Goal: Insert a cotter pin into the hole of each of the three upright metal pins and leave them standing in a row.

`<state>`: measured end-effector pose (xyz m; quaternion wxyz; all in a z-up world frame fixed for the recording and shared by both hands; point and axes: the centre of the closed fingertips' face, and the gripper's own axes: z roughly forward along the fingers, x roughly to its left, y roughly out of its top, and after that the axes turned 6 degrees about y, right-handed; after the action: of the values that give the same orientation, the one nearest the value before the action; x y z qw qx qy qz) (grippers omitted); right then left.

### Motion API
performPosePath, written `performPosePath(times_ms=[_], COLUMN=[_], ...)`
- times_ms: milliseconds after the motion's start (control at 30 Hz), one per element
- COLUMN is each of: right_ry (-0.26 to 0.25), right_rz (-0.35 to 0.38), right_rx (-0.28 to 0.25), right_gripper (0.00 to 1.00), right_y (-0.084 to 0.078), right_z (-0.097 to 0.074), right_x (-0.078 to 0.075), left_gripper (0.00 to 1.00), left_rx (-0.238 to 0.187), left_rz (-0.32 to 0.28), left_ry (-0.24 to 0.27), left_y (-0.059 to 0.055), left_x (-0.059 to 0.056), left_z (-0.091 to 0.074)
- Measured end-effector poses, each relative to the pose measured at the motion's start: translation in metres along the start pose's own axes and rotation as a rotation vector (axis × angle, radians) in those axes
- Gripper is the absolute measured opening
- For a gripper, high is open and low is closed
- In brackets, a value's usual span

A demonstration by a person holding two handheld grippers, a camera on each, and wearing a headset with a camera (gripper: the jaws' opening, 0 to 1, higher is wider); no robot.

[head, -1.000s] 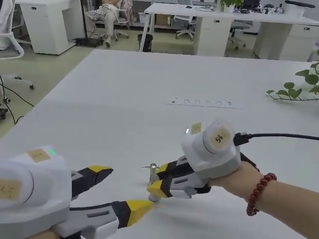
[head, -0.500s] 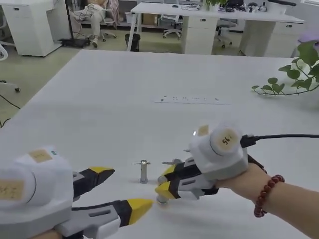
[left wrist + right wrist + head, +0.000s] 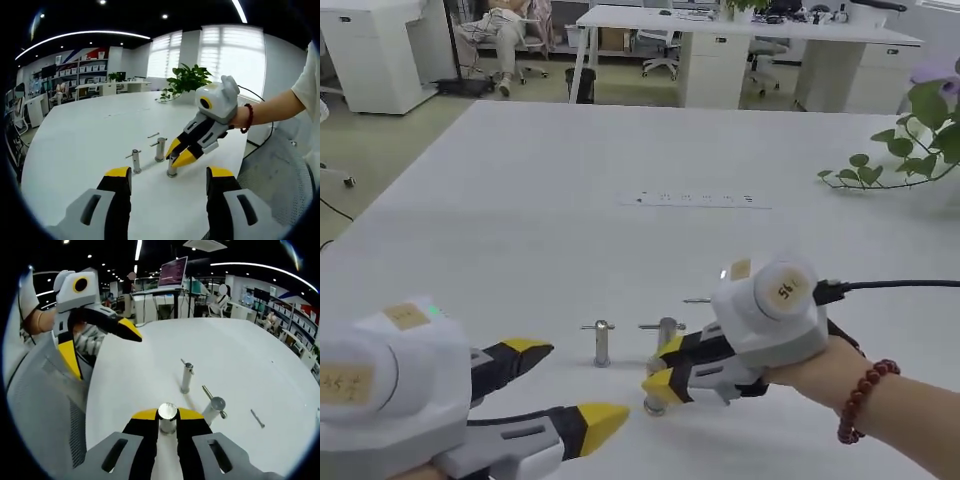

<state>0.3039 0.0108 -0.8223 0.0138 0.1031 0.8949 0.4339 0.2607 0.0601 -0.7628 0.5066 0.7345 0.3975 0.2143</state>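
The left gripper (image 3: 582,382) hovers low at near left, jaws wide apart and empty. Two metal pins (image 3: 602,342) stand on the white table (image 3: 550,200), each with a crosswise pin (image 3: 588,326) through it. The right gripper (image 3: 658,370), held level, clamps a third pin (image 3: 168,417) upright. A loose cotter pin (image 3: 697,299) lies beyond. Office desks (image 3: 740,25) stand behind, with a plant (image 3: 910,140) at far right.

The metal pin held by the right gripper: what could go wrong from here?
1. The right gripper is shut on the held pin, close beside the middle pin; a sideways move could tip that one over.
2. The loose cotter pin lies flat on the table; being thin, it may slip from the open left gripper.
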Motion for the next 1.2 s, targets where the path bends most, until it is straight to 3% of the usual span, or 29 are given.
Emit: performPosePath(times_ms=[433,700,900,1200], right_ry=[0.012,0.006,0.025,0.024], right_rz=[-0.001,0.020,0.066,0.090], right_rx=[-0.030,-0.043,-0.056,-0.097], right_gripper=[0.15,0.21,0.27,0.29], right_y=[-0.001,0.002,0.007,0.021], right_z=[-0.001,-0.004,-0.012,-0.032], right_x=[0.001,-0.001,0.004,-0.003], left_gripper=[0.61,0.64,0.67,0.75], left_rx=[0.005,0.008,0.004,-0.001], left_rz=[0.009,0.011,0.007,0.013], left_ry=[0.005,-0.003,0.000,0.004], left_y=[-0.001,-0.002,-0.003,-0.002], left_x=[-0.001,-0.002,-0.001,-0.001], left_z=[-0.001,-0.002,-0.002,-0.001])
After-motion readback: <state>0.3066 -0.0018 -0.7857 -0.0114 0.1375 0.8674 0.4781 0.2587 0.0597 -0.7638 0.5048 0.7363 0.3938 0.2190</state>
